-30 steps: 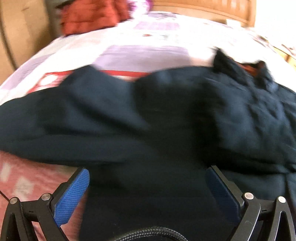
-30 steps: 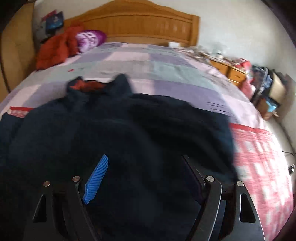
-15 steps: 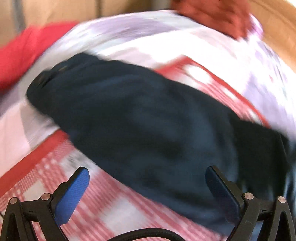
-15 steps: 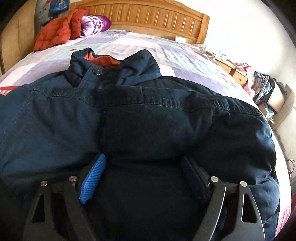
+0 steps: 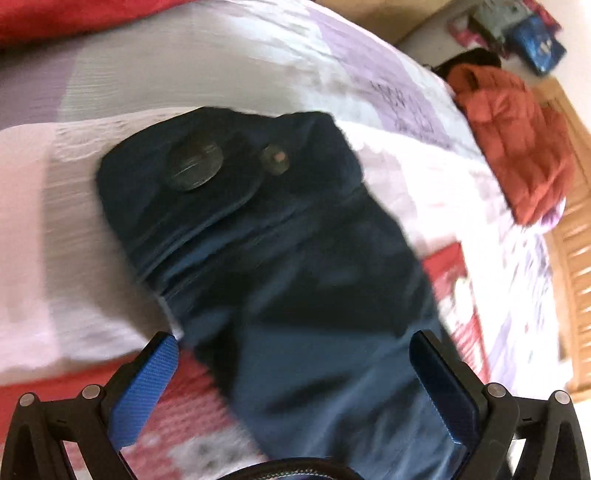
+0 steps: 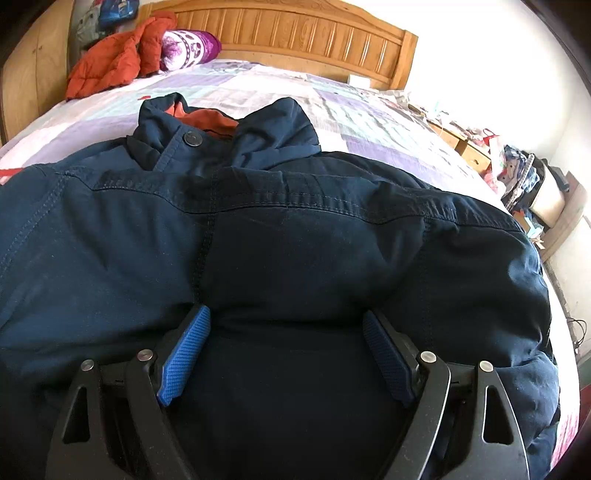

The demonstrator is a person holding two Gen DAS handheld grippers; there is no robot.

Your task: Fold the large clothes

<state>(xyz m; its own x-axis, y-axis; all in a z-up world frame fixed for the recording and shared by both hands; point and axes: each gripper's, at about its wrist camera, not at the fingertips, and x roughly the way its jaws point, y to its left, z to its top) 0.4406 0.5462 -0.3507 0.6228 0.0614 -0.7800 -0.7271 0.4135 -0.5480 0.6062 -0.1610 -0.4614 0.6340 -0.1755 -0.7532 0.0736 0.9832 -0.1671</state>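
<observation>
Navy jacket (image 6: 295,258) spread on the bed (image 6: 369,122).
Right gripper (image 6: 284,350) presses into its back, jaws wide; left gripper (image 5: 295,387) hangs over the sleeve (image 5: 258,221), jaws apart.

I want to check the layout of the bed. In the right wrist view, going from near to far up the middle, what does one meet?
right gripper → navy jacket body → jacket collar with orange lining → patchwork bedspread → wooden headboard

Both wrist views look steeply down, close over the dark navy padded jacket (image 6: 295,258) on the patchwork-quilted bed (image 6: 369,122). The left is blurred, apparently over a sleeve cuff (image 5: 221,177); both share the crumpled orange puffer coat (image 5: 517,140).
</observation>
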